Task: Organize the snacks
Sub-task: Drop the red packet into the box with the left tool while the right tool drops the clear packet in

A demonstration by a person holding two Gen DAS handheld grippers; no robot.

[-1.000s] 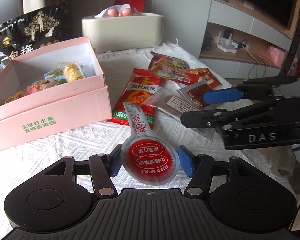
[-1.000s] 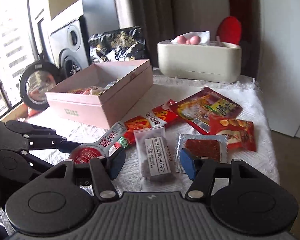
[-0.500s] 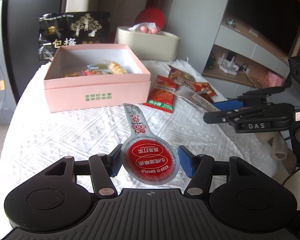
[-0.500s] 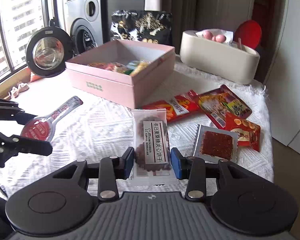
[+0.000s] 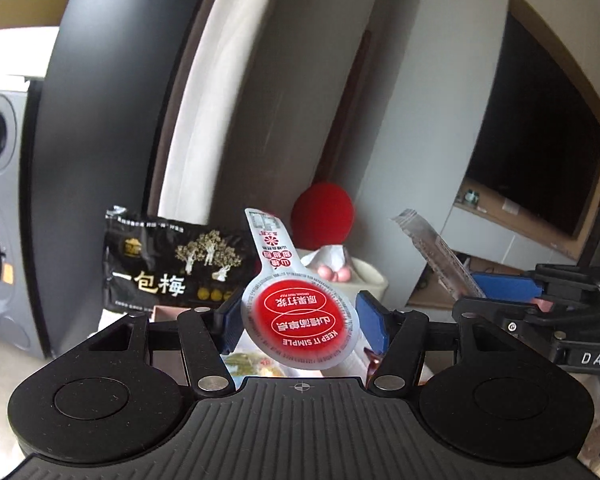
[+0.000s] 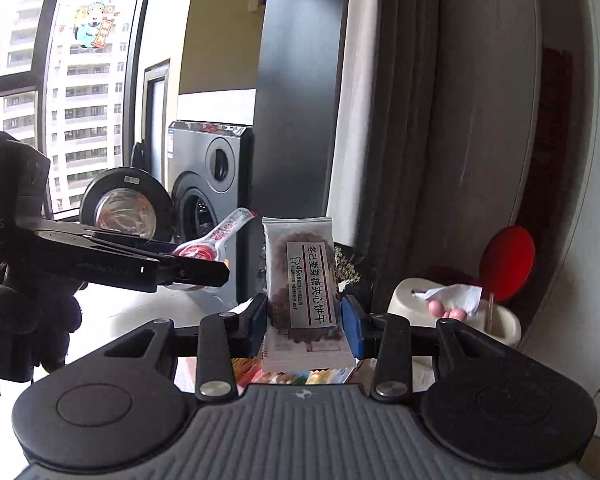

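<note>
My left gripper (image 5: pixel 300 322) is shut on a spoon-shaped jelly pack with a red round lid (image 5: pixel 300 318) and holds it up in the air. My right gripper (image 6: pixel 304 322) is shut on a clear biscuit packet with a white label (image 6: pixel 304 292), also held off the table. Each wrist view shows the other gripper beside it: the right gripper (image 5: pixel 500 284) with the biscuit packet (image 5: pixel 432 246), and the left gripper (image 6: pixel 196 268) with the jelly pack (image 6: pixel 216 240). Just under both sets of fingers lie colourful snacks (image 6: pixel 292 376). A sliver of the pink box (image 5: pixel 168 314) shows.
A black plum bag (image 5: pixel 172 264) stands behind the box. A cream tissue box (image 6: pixel 452 312) with a red round thing (image 6: pixel 508 260) behind it sits at the back right. A washing machine (image 6: pixel 208 184) is on the left, and a gloved hand (image 6: pixel 20 312) holds the left gripper.
The right gripper closed on the biscuit packet and lifted it off the table. Both grippers rose with their packs, so the table top has dropped out of view.
</note>
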